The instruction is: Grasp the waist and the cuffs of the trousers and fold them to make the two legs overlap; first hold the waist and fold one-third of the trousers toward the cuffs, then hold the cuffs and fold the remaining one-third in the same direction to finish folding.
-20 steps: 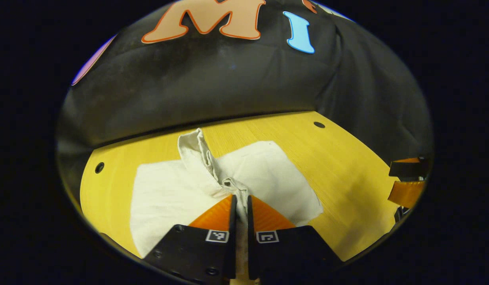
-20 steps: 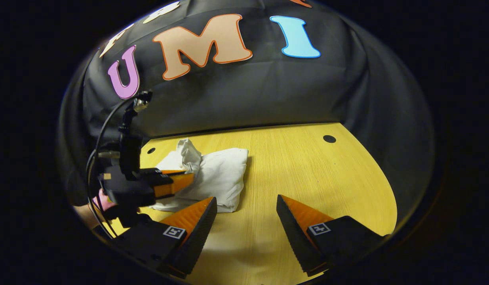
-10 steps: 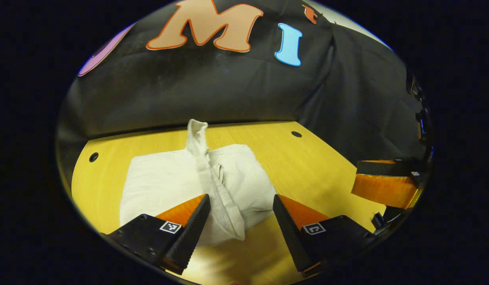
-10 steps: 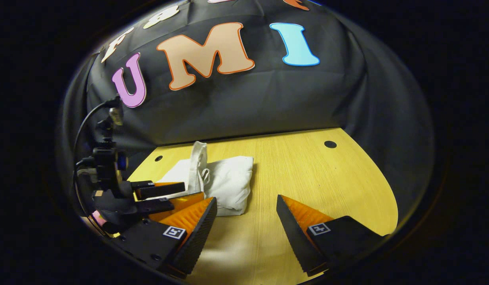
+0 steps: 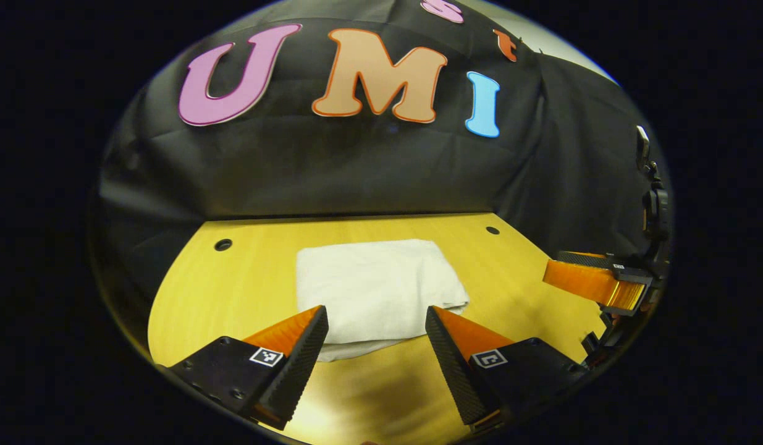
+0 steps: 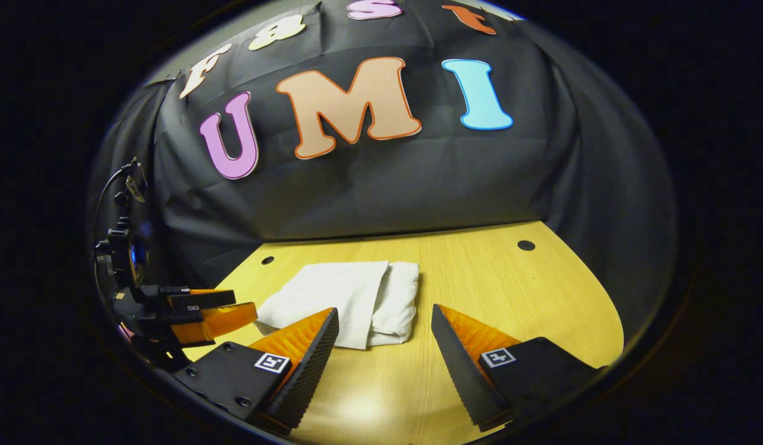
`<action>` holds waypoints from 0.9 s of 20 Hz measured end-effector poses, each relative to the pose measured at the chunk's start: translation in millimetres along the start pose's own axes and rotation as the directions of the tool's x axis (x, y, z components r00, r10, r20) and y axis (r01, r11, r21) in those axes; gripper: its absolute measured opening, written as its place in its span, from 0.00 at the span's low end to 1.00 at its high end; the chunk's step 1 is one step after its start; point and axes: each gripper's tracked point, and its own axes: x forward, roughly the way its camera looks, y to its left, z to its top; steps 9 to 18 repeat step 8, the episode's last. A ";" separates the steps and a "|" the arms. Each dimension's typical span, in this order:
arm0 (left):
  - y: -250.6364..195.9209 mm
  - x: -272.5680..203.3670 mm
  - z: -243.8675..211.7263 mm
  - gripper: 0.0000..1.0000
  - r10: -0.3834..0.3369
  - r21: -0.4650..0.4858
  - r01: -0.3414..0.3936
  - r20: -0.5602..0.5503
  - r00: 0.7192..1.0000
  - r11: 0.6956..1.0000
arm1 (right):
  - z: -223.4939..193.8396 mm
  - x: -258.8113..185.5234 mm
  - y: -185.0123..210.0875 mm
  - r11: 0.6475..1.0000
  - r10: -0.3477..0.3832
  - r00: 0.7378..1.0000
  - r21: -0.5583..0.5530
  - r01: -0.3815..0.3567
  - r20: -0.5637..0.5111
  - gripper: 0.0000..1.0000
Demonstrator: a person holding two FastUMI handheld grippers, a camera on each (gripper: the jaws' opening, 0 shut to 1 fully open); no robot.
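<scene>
Nearest me, my left hand-held gripper (image 5: 376,318) is spread wide and holding nothing, hovering just short of the near edge of the trousers (image 5: 376,288). My right hand-held gripper (image 6: 385,320) is spread and empty too, with the bundle just beyond its left finger. The trousers lie as a flat, compact white rectangle toward the middle of the yellow tabletop (image 5: 245,290), layers stacked, rounded fold facing right. I read the folding as done, so both are clear so nothing snags. Farther back, the black cloth wall (image 6: 387,185).
</scene>
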 end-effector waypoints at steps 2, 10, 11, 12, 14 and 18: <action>13.6 -11.4 1.1 0.94 0.028 -0.018 -0.027 0.015 1.000 0.999 | 5.7 -5.1 7.5 1.000 0.010 0.999 -0.010 -0.010 0.031 0.96; 26.1 -19.0 1.4 0.95 0.060 -0.035 -0.059 0.021 0.998 0.998 | 3.9 -15.3 12.4 1.000 0.015 0.999 -0.026 -0.014 0.037 0.97; 26.1 -19.0 1.4 0.95 0.060 -0.035 -0.059 0.021 0.998 0.998 | 3.9 -15.3 12.4 1.000 0.015 0.999 -0.026 -0.014 0.037 0.97; 26.1 -19.0 1.4 0.95 0.060 -0.035 -0.059 0.021 0.998 0.998 | 3.9 -15.3 12.4 1.000 0.015 0.999 -0.026 -0.014 0.037 0.97; 26.1 -19.0 1.4 0.95 0.060 -0.035 -0.059 0.021 0.998 0.998 | 3.9 -15.3 12.4 1.000 0.015 0.999 -0.026 -0.014 0.037 0.97; 26.1 -19.0 1.4 0.95 0.060 -0.035 -0.059 0.021 0.998 0.998 | 3.9 -15.3 12.4 1.000 0.015 0.999 -0.026 -0.014 0.037 0.97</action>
